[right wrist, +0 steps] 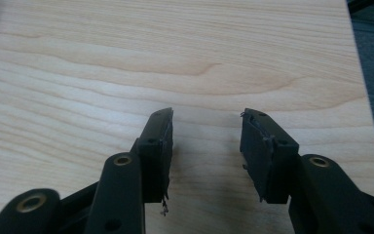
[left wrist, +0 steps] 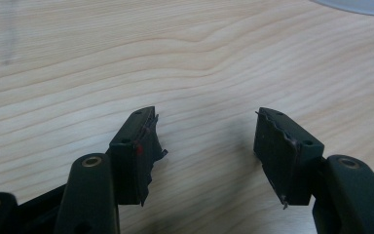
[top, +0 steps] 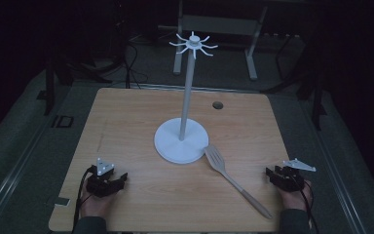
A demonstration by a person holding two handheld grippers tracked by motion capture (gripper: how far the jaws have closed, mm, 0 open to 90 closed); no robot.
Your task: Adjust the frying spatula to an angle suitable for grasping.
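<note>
Left gripper [top: 121,179] sits at the desk's [top: 126,112] near-left corner, jaws spread wide, nothing between them, wood grain below. Right gripper [top: 271,173] at the near-right edge, jaws apart too, a bit narrower, empty. White utensil stand [top: 181,140] upright mid-desk, hooks on top bare. Slotted spatula [top: 233,181] lies flat, head just beside the stand's base, handle pointing to the near-right edge. Small round hole [top: 217,105] near the far edge.
</note>
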